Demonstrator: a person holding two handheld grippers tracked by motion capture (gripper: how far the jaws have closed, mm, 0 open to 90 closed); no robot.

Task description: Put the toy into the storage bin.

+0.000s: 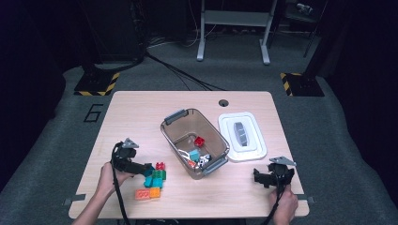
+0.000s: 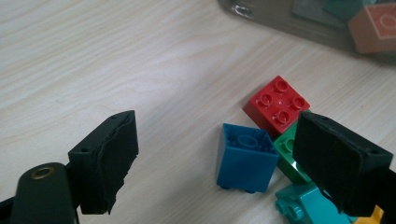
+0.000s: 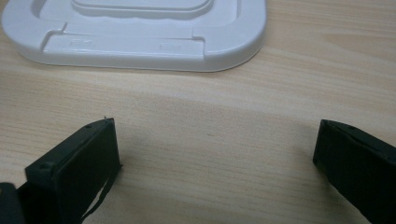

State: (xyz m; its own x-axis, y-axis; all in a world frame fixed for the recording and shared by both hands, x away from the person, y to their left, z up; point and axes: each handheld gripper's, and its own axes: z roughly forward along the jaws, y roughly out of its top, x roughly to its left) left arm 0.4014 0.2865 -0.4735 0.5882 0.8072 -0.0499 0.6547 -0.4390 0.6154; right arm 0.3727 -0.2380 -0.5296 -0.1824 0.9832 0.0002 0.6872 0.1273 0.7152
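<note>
We have a few bricks in the bin (image 1: 174, 137); left tongs (image 2: 219, 158) wide around blue brick (image 2: 245, 158) on worktop (image 1: 131, 110), no grip. Right tongs (image 3: 217, 168) wide, empty.

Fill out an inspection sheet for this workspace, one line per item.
Surface: light wooden table, flat, with a round cable hole near its far edge.
Job's things: loose bricks by the left tongs: blue brick lying on its side, red brick, green, teal and orange ones beside them; clear bin mid-table, a few bricks inside.
Clutter: white lid lying right of the bin.
Grippers: left tongs open, blue brick between the jaws, pads not touching it; right tongs open over bare wood.
Cables: one trails from each tongs towards the person; more on the floor beyond.
Surroundings: grey carpet, hazard-striped feet, a metal stand.
</note>
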